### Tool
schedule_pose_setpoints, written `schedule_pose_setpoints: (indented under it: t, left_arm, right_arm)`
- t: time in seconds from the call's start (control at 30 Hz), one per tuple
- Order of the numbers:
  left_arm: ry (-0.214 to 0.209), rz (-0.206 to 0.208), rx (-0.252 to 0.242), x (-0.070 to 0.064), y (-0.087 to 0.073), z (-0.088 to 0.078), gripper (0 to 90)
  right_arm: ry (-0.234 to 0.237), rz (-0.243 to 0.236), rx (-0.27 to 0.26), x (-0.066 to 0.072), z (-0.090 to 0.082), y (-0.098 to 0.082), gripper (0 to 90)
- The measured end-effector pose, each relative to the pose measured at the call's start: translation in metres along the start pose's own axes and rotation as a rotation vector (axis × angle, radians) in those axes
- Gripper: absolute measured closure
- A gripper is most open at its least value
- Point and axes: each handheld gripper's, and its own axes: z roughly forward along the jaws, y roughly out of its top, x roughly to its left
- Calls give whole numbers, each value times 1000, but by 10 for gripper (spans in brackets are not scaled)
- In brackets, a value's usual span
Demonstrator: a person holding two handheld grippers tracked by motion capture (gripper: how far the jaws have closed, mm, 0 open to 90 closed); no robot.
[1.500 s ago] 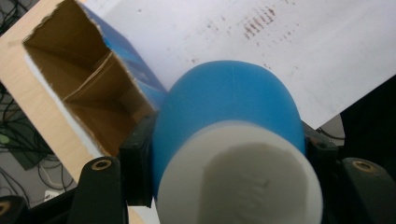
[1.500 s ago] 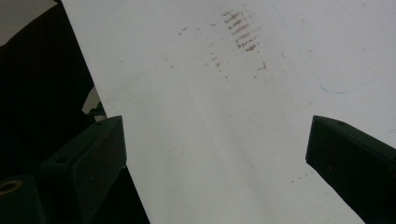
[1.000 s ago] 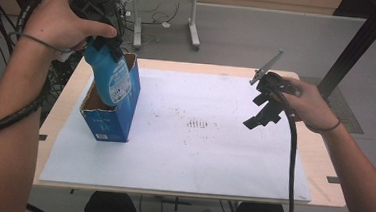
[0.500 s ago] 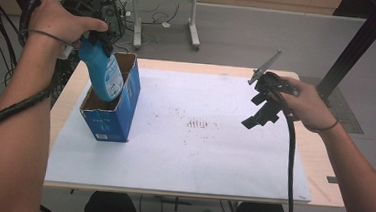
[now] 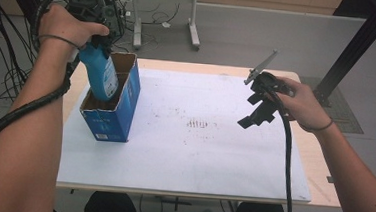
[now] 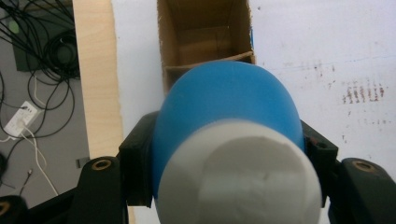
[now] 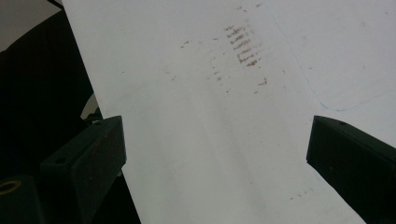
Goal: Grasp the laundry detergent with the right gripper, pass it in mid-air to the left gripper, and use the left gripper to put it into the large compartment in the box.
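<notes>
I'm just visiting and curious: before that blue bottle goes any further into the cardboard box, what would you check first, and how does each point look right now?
1. Grip on the bottle: the left gripper is clamped on both sides of the blue bottle. Ok.
2. Bottle lined up with the opening: its lower end already sits inside the cardboard box. Ok.
3. Room inside: the compartment beyond the bottle looks bare in the left gripper view; the spot under the bottle is hidden. Cannot tell.
4. Box standing firm: upright on the white table top, but nothing braces it. Cannot tell.
5. Right gripper out of the way: open, held above the table well apart from the box. Ok.
</notes>
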Motion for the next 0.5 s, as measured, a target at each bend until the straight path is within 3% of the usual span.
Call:
schedule_pose_setpoints:
  t: [0.23, 0.5]
  left_arm:
    - [17, 2, 1, -2, -1, 10, 376]
    - [2, -4, 14, -3, -3, 31, 376]
  right_arm:
    - [0, 3, -4, 0, -1, 0, 49]
    - [-7, 4, -4, -1, -1, 0, 50]
